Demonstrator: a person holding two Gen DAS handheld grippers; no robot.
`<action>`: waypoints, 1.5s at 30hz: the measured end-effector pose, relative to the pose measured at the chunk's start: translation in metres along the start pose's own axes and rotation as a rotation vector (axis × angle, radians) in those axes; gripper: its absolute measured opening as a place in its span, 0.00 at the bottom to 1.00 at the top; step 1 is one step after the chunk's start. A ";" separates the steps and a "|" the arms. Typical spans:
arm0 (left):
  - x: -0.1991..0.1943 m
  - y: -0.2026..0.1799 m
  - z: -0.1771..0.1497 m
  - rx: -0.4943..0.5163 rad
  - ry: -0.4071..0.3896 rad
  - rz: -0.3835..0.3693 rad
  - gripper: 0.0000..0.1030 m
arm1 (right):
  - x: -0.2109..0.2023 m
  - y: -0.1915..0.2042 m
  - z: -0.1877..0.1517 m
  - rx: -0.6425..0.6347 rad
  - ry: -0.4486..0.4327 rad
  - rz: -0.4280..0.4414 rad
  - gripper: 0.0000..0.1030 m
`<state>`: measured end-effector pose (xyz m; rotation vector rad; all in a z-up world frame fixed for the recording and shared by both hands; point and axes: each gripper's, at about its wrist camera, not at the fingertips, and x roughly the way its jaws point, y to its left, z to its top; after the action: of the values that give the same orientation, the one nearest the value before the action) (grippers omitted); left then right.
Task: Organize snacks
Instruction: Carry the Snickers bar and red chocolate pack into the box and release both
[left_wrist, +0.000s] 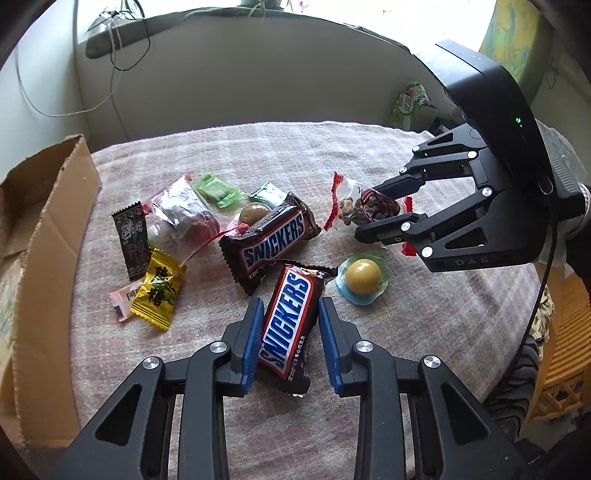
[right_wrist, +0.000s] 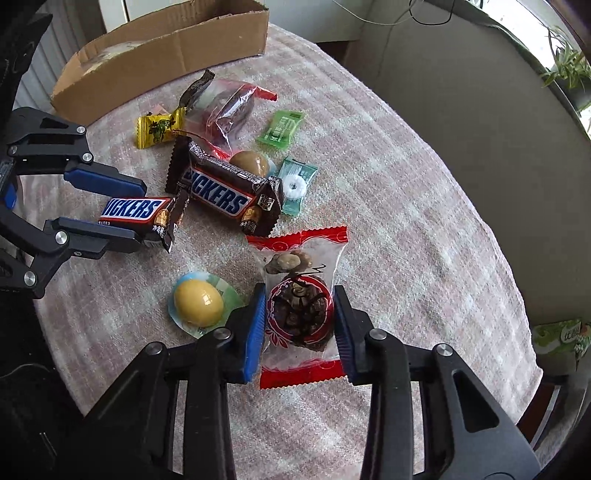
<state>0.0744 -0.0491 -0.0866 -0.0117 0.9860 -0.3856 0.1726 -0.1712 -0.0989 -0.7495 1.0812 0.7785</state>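
Note:
My left gripper (left_wrist: 289, 312) is open, its blue pads on either side of a Snickers bar (left_wrist: 288, 321) lying on the cloth; it also shows in the right wrist view (right_wrist: 142, 214) around that bar (right_wrist: 135, 211). My right gripper (right_wrist: 300, 295) is open around a clear red-edged nut snack packet (right_wrist: 301, 299), pads close to its sides; it shows in the left wrist view (left_wrist: 373, 212) at the packet (left_wrist: 360, 206). A second Snickers bar (left_wrist: 275, 240) lies between them.
A cardboard box (left_wrist: 44, 229) stands at the left edge of the table. Loose on the pink cloth (left_wrist: 424, 325) lie a yellow ball candy (left_wrist: 362, 277), a yellow sweet (left_wrist: 159, 291), green sweets (left_wrist: 218, 190), a black sachet (left_wrist: 131, 240) and a clear bag (left_wrist: 181, 218).

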 end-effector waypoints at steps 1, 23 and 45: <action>-0.004 0.000 -0.001 -0.002 -0.008 -0.001 0.28 | -0.003 -0.001 -0.002 0.017 -0.005 0.001 0.34; -0.051 0.050 -0.022 -0.078 -0.042 -0.008 0.04 | -0.075 0.022 0.047 0.136 -0.187 0.015 0.34; -0.018 0.021 -0.038 0.060 0.216 0.061 0.27 | -0.063 0.035 0.034 0.119 -0.141 -0.006 0.34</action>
<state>0.0412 -0.0178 -0.0965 0.1165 1.1844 -0.3655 0.1421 -0.1361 -0.0343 -0.5878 0.9881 0.7435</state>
